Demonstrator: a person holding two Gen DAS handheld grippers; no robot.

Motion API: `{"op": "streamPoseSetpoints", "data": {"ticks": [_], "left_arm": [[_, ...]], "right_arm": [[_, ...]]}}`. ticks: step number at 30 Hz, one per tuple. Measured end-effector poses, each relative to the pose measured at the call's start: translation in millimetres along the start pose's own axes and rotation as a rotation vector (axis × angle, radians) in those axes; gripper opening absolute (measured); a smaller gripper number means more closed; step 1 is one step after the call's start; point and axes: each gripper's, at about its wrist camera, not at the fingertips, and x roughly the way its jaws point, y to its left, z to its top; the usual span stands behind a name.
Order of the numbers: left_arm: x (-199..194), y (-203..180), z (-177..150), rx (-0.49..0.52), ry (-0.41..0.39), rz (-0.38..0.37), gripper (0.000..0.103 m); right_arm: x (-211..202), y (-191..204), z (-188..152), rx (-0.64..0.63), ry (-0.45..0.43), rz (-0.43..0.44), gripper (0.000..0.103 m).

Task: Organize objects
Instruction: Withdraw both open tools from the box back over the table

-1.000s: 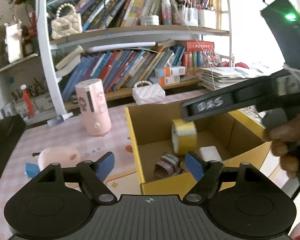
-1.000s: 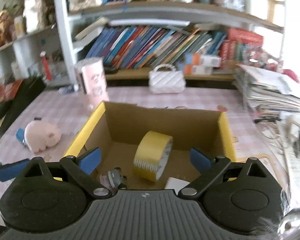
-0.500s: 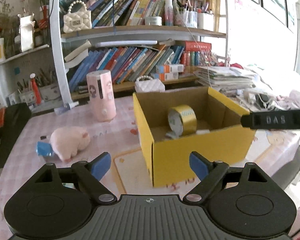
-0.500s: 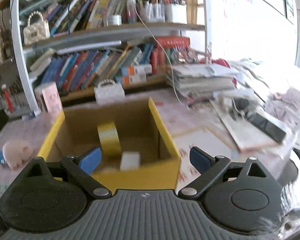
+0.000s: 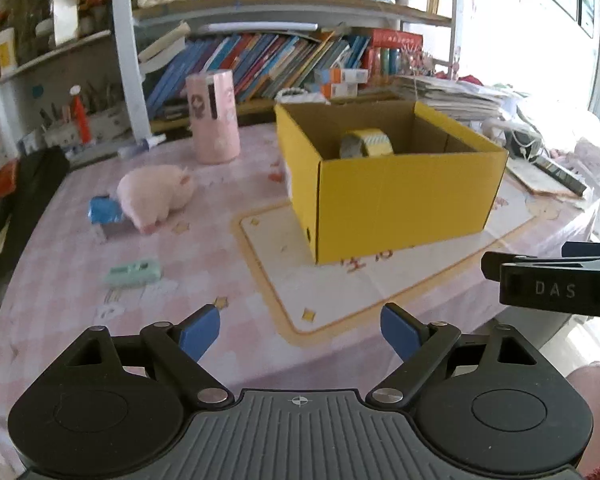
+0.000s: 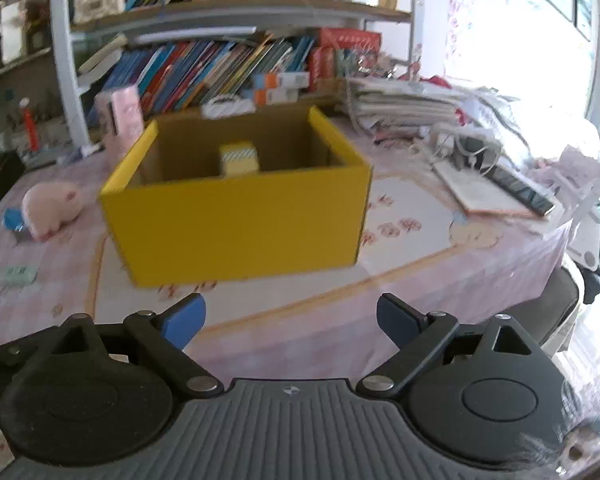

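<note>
Both of your hand-held grippers are wide open and hold nothing. The left hand-held gripper (image 5: 300,330) has only bare counter (image 5: 228,280) between its blue pads. The right hand-held gripper (image 6: 290,320) is the same.

The yellow box (image 5: 404,196) stands ahead of you on the counter, at about 1 o'clock from the left one and at 11 o'clock from the right one. A tape roll (image 5: 366,143) is already inside it, standing on its edge.

Three loose things lie outside the box, all on its left side. The pink pig (image 5: 154,196) is at about 10 o'clock from your left hand-held gripper, well away from it. A small blue thing (image 5: 104,210) touches the pig's far left side. The green case (image 5: 134,272) lies flat, nearer to you, also at about 10 o'clock. Its long side runs left to right across your view.

From the right hand-held gripper, the pig (image 6: 52,204) and the green case (image 6: 18,274) sit far off at 9 to 10 o'clock, past the box's left side.

So your left hand is the nearer one for all three. I think the green case is the easy next pick. Its long side lies across, so your pads would have to close over its short way, front to back. You may need to turn your wrist first.
</note>
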Motion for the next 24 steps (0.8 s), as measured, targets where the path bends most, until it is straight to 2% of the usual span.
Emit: {"op": "streamPoseSetpoints", "data": {"ticks": [9,24], "left_arm": [[-12,4,-16,0.034,0.026,-0.013,0.090],[-23,22,-27,0.028,0.038,0.009,0.090]], "right_arm": [[-11,15,-18,0.000,0.042,0.045,0.093],[-17,44,-26,-0.032,0.084,0.095,0.096]]}}
